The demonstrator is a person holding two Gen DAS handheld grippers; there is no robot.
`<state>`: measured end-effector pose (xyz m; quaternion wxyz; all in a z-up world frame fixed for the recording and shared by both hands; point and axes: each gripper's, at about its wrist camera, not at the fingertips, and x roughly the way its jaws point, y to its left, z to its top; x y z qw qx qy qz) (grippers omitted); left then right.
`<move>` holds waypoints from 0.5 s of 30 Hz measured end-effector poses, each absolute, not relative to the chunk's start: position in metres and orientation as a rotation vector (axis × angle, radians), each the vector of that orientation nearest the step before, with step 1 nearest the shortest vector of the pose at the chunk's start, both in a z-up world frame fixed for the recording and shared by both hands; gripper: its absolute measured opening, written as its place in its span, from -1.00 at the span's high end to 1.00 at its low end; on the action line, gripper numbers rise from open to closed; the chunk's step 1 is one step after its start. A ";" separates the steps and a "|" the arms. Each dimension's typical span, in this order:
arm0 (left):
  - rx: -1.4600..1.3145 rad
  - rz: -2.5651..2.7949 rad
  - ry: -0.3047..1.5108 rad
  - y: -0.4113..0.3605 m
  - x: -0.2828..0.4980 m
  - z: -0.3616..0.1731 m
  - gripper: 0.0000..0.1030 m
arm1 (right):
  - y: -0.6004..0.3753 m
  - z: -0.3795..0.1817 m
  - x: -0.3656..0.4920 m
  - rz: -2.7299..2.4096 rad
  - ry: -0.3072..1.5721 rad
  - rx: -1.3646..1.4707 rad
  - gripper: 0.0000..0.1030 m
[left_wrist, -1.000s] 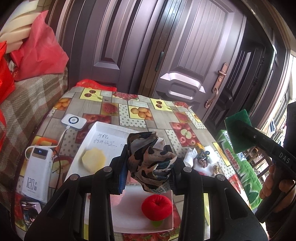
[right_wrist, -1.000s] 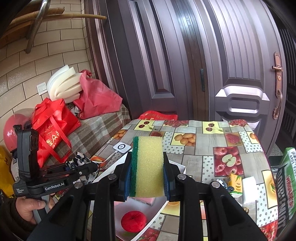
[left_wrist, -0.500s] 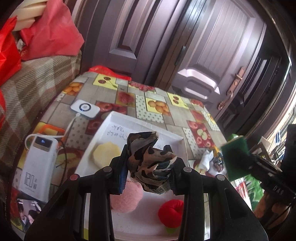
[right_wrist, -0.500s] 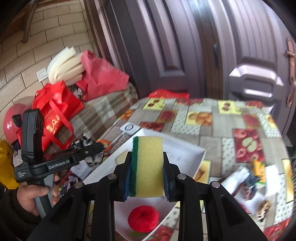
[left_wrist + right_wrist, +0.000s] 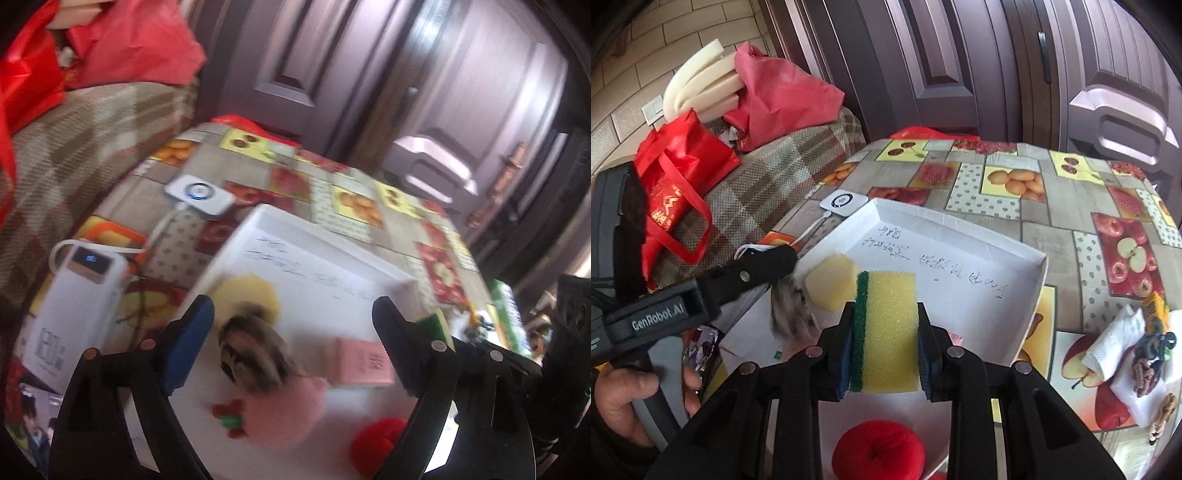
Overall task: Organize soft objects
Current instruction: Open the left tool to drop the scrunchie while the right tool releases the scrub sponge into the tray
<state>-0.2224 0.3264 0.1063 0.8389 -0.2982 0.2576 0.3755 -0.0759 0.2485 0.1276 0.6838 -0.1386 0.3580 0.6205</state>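
My left gripper (image 5: 291,310) hangs over the white tray (image 5: 332,236), its jaws opening wide. A blurred camouflage cloth (image 5: 255,358) is between them and touches neither pad. Under it lie a pink plush (image 5: 284,410), a round yellow sponge (image 5: 247,295), a pink box (image 5: 364,363) and a red ball (image 5: 380,446). My right gripper (image 5: 885,317) is over the tray (image 5: 960,225) too. Its pads still press a yellow-and-green sponge (image 5: 890,291), though its jaws are starting to open. In the right wrist view the cloth (image 5: 790,310) hangs below the left gripper's finger (image 5: 757,267).
A white power bank (image 5: 77,306) and a charger puck (image 5: 199,192) lie left of the tray on the fruit-print tablecloth. Tissues and snacks (image 5: 1126,350) sit to the right. Red bags (image 5: 676,177) rest on a plaid seat. A person's hand (image 5: 617,391) holds the left gripper.
The left gripper's jaws have sprung open and let go of the camouflage cloth, which is dropping toward the tray. Both grippers have come down closer to the tray.
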 end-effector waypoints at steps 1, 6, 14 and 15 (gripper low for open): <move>-0.634 0.805 0.545 0.328 -0.224 0.105 -0.72 | 0.252 0.124 -0.075 1.394 0.813 -0.315 -0.04; -0.646 0.837 0.553 0.335 -0.230 0.099 -0.72 | 0.253 0.116 -0.079 1.392 0.797 -0.330 -0.99; -0.640 0.836 0.565 0.328 -0.229 0.102 -0.72 | 0.249 0.116 -0.082 1.379 0.800 -0.346 -1.00; -0.638 0.833 0.565 0.327 -0.229 0.103 -0.72 | 0.247 0.117 -0.082 1.376 0.799 -0.344 -1.00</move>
